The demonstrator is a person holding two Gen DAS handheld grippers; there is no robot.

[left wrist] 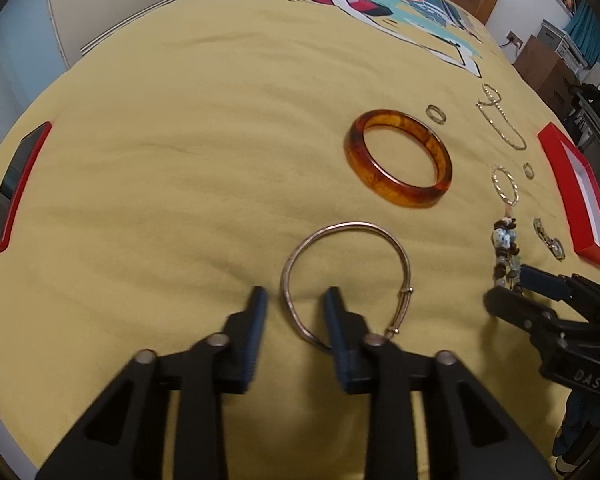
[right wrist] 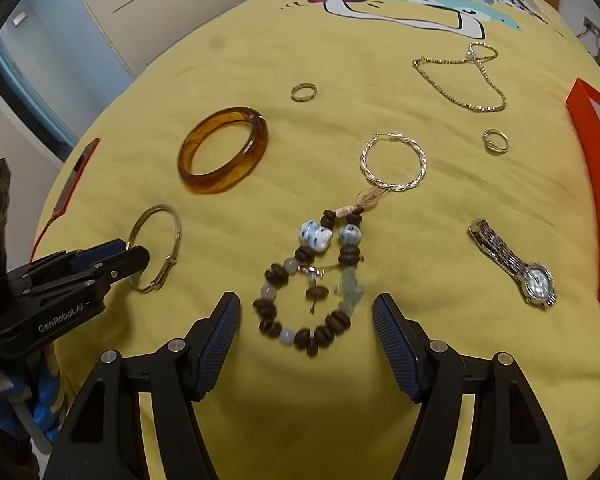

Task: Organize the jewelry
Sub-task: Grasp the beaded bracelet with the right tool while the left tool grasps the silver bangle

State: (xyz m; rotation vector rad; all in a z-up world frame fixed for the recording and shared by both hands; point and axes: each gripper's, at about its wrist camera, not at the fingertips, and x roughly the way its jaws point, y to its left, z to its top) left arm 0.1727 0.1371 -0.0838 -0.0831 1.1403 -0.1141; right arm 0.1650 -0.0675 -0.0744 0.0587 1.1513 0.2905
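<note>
Jewelry lies spread on a yellow cloth. My left gripper (left wrist: 294, 304) is open, its jaws straddling the left rim of a thin silver bangle (left wrist: 346, 229); the bangle also shows in the right wrist view (right wrist: 172, 220), with the left gripper (right wrist: 134, 250) at it. My right gripper (right wrist: 305, 312) is open and wide, one finger on each side of a brown and blue bead bracelet (right wrist: 300, 280). It also shows at the right of the left wrist view (left wrist: 508, 294). An amber bangle (right wrist: 222, 150) lies beyond.
A twisted silver hoop (right wrist: 394, 162), two small rings (right wrist: 303, 92) (right wrist: 496, 140), a gold chain (right wrist: 460, 76) and a silver watch (right wrist: 512, 262) lie on the cloth. A red open box (right wrist: 596, 168) is at the right edge, a red-cased phone (left wrist: 16, 188) at the left.
</note>
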